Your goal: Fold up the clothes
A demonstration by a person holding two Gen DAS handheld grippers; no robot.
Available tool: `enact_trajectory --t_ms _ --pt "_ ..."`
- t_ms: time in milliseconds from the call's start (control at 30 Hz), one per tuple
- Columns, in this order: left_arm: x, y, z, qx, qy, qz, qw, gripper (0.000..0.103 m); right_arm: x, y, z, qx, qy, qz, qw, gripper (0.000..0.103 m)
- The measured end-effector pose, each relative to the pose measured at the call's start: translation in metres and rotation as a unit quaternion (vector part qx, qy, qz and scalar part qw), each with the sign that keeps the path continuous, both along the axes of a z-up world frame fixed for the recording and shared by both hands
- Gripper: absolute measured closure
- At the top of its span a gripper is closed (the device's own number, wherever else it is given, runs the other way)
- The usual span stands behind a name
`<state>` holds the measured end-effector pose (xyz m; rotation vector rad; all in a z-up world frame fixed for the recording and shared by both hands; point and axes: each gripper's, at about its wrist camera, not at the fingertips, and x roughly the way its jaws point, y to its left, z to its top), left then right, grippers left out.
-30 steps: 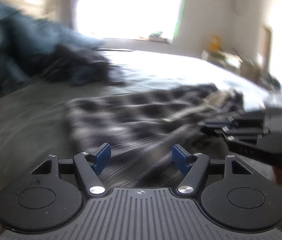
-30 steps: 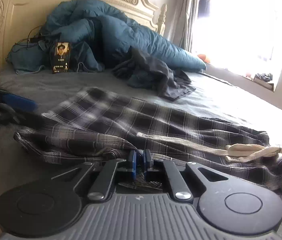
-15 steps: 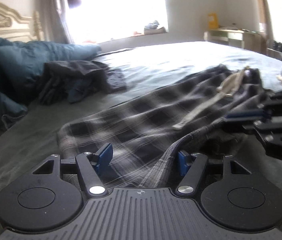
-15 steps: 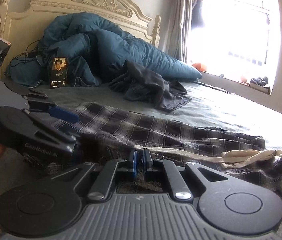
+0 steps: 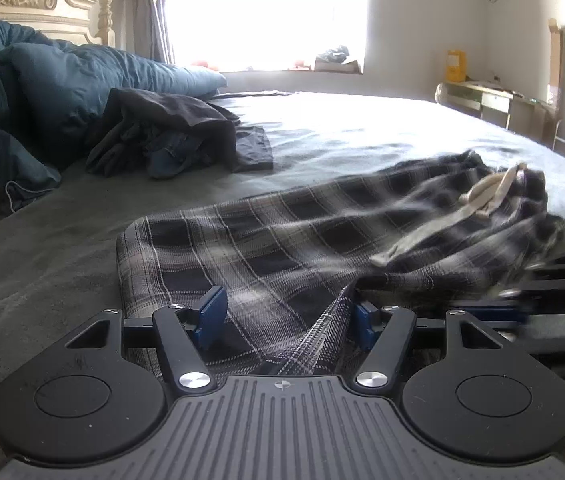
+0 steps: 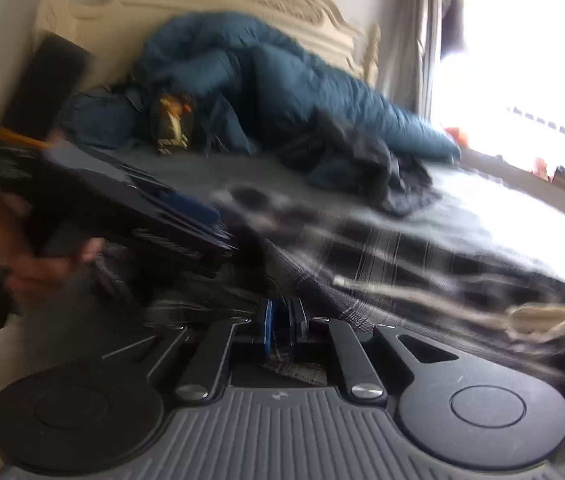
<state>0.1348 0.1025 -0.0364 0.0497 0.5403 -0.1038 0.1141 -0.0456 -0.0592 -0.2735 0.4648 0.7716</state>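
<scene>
**Plaid trousers gripped at one edge, folding barely begun**

The fold is at an early stage, by my reading. The plaid trousers (image 5: 322, 232) lie spread across the grey bed (image 5: 342, 128), long and mostly flat, with no finished crease or stacked layer to be seen. One edge is raised and drawn taut; squaring, folding over and setting aside are all left to do.

On the left, the left claw (image 5: 286, 316) stands wide, its blue pads (image 5: 212, 314) well apart. A raised ridge of plaid cloth runs between them, close against the right-hand pad, but nothing is clamped.

To the right, the right claw (image 6: 280, 326) is closed to a narrow slit on the near hem of the trousers, and the cloth rises from the bed towards it in a tight slope. That view is badly smeared, so how much cloth sits in the pinch is hard to say.

The trousers are dark check with thin pale lines, soft and rumpled. A cream drawstring (image 5: 478, 200) lies loose and knotted near the far right end, which looks like the waist. Behind them, well apart, sit a heap of dark clothes (image 5: 178, 136) and a blue duvet (image 5: 62, 76) against the headboard.
</scene>
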Motion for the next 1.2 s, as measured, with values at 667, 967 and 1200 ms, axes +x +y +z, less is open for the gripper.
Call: enact_trajectory --t_ms 667,967,1200 --pt "-0.086 0.022 0.005 0.044 -0.028 -0.017 0.9985 0.032 0.013 0.004 -0.007 0.011 0.036 -0.085 0.996 0.095" --pt "-0.086 0.027 -0.011 0.013 -0.014 0.037 0.9991 0.031 0.011 0.005 -0.004 0.016 0.036 -0.102 0.994 0.091" --pt "-0.081 0.026 -0.016 0.020 -0.039 0.120 0.9918 0.030 -0.003 -0.003 0.006 0.010 0.024 -0.083 0.996 0.065"
